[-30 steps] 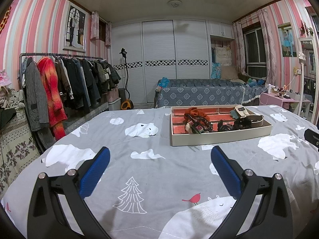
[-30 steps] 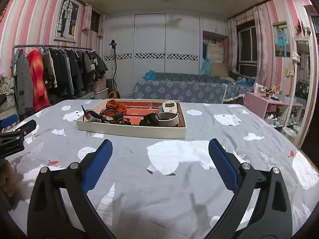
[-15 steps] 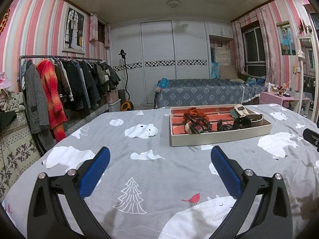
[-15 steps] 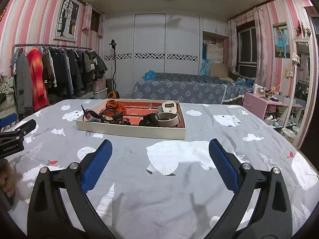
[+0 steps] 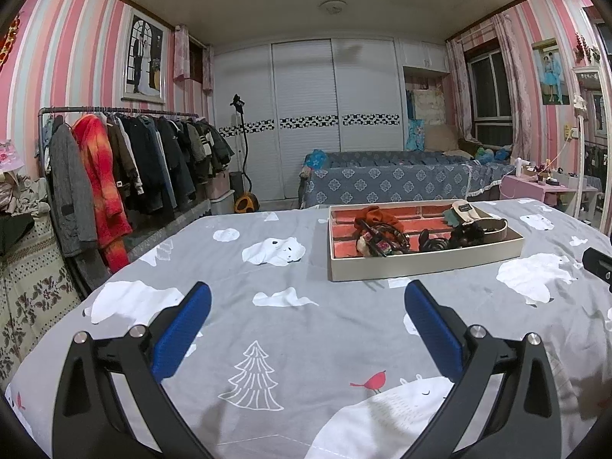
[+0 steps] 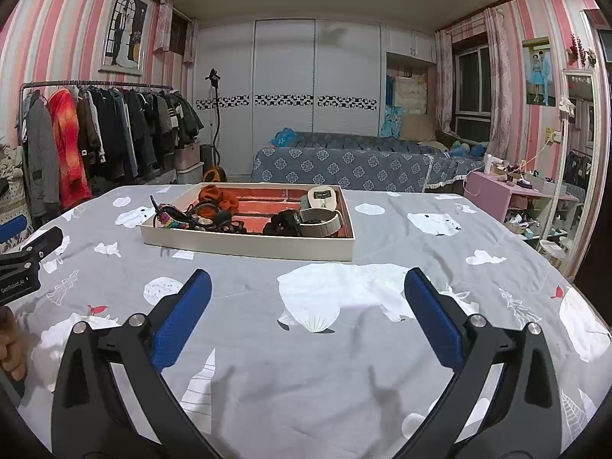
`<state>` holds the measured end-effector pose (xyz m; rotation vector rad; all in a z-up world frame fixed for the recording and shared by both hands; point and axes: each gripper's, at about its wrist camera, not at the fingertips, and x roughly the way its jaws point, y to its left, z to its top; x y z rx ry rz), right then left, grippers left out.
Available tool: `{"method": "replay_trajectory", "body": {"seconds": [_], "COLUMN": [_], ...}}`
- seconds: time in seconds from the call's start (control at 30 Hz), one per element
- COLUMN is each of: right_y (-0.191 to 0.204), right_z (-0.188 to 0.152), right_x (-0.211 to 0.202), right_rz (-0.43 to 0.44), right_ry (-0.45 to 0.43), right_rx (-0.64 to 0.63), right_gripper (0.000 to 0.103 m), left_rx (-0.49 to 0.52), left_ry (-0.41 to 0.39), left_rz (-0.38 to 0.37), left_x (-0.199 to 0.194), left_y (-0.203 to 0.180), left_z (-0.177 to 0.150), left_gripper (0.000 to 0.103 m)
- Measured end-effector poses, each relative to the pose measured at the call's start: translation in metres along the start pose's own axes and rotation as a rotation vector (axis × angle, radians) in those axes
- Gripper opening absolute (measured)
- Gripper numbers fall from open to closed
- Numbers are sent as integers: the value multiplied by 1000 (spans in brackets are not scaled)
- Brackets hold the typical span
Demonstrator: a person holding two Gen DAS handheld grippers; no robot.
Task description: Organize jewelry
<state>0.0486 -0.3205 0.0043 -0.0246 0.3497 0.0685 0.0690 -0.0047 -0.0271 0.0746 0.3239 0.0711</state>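
A shallow cream tray (image 5: 424, 264) (image 6: 244, 245) with a red brick-patterned floor rests on the grey bedspread ahead of both grippers. Inside lie an orange scrunchie (image 6: 214, 196), a tangle of dark hair ties and bands (image 5: 378, 241) (image 6: 214, 222), a grey looped band (image 6: 320, 222) and a cream pouch (image 6: 323, 198). My left gripper (image 5: 308, 302) is open over bare bedspread, short of the tray and to its left. Equally open, my right gripper (image 6: 308, 290) hovers short of the tray's near right corner. Neither holds anything.
The bedspread (image 5: 275, 344) has polar bear and tree prints. A clothes rack (image 5: 114, 176) stands on the left, a second bed (image 5: 397, 183) behind the tray, a pink side table (image 6: 508, 195) on the right. A hand (image 6: 9, 348) shows at the right view's left edge.
Both views have shifted only slightly; the tray and its contents lie as before, and both grippers stay open.
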Motion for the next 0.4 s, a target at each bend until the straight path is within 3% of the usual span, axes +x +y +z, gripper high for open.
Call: {"method": "replay_trajectory", "body": {"seconds": [0.4], "right_y": [-7], "right_z": [-1], "right_x": [2], "right_rz": [-20], "right_ry": [8], "right_rx": [30], "right_gripper": [98], "left_rx": [-23], "left_ry": [-7], "left_rz": [15], "left_x": [-1], "left_y": [5], "left_z": [-1], "left_gripper": [99]}}
